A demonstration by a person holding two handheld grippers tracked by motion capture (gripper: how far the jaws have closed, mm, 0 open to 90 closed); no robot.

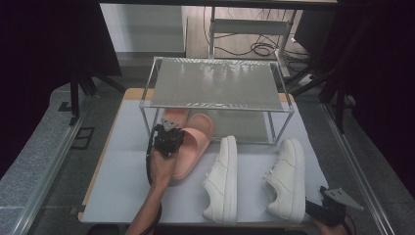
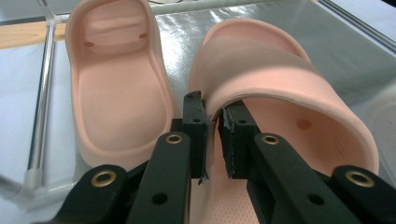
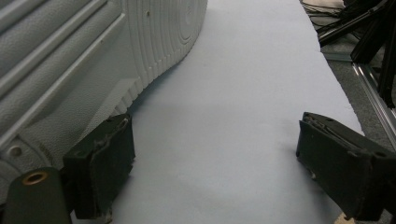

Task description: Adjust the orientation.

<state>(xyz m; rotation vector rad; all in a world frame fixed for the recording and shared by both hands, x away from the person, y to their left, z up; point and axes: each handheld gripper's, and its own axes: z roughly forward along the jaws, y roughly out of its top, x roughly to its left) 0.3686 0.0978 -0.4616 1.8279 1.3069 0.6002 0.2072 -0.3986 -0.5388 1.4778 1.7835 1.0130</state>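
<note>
Dim room, grey floor [image 1: 44, 147], cables [image 1: 254, 48] beyond the table [image 1: 122, 191]

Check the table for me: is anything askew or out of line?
The pink slipper in the left claw lies at a slant, its toe under the rack, unlike its mate, which lies straight. The claw is clamped on the slipper's strap edge. The two white sneakers lie roughly parallel. Nothing is spilled or damaged.

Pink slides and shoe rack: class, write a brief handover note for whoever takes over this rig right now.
Left tool: shut on the side wall of the right-hand pink slide, at the rack's lower shelf.
Right tool: open, holding nothing, beside the right white sneaker.
Done: other pink slide lies on the shelf.
Left: seat the held slide; both sneakers, including the left white sneaker, remain on the table.
</note>
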